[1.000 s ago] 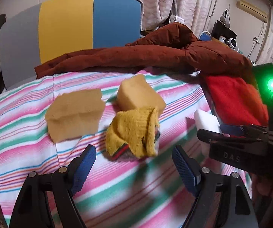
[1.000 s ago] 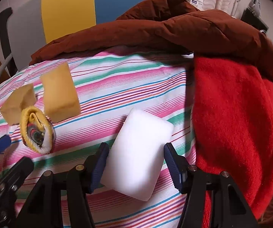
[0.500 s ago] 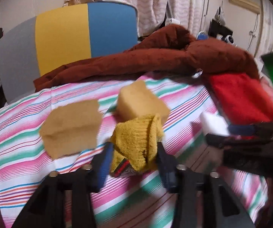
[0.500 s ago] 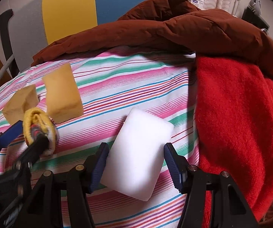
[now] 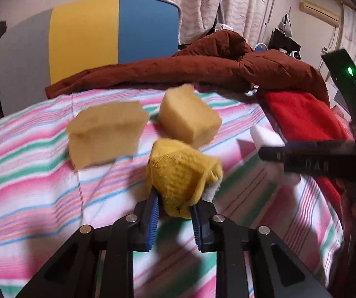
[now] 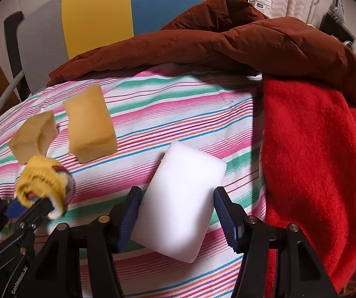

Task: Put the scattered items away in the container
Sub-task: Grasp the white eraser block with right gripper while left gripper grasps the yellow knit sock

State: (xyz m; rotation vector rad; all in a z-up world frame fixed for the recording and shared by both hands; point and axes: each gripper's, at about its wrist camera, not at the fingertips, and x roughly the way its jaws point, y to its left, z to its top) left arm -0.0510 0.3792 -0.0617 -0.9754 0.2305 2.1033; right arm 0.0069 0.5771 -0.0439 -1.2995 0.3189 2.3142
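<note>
A rolled yellow sock (image 5: 182, 173) sits between the blue pads of my left gripper (image 5: 175, 216). The jaws are closing and pinch its lower end; the same sock (image 6: 41, 181) and left gripper (image 6: 36, 206) show at the lower left of the right wrist view. Two tan sponges (image 5: 106, 136) (image 5: 190, 121) lie just beyond on the striped cloth (image 6: 178, 104). My right gripper (image 6: 178, 218) is shut on a white sponge (image 6: 182, 198) that rests flat on the cloth, pads against its long sides. No container is plainly in view.
A brown quilted jacket (image 6: 227, 37) lies heaped along the far edge. A red fleece cloth (image 6: 314, 161) covers the right side, close to the white sponge. A chair back (image 5: 91, 37) in grey, yellow and blue stands behind.
My left gripper moved forward over the yellow sock, and its jaws went from wide open to pinching it. The right gripper and the white sponge stayed put.
</note>
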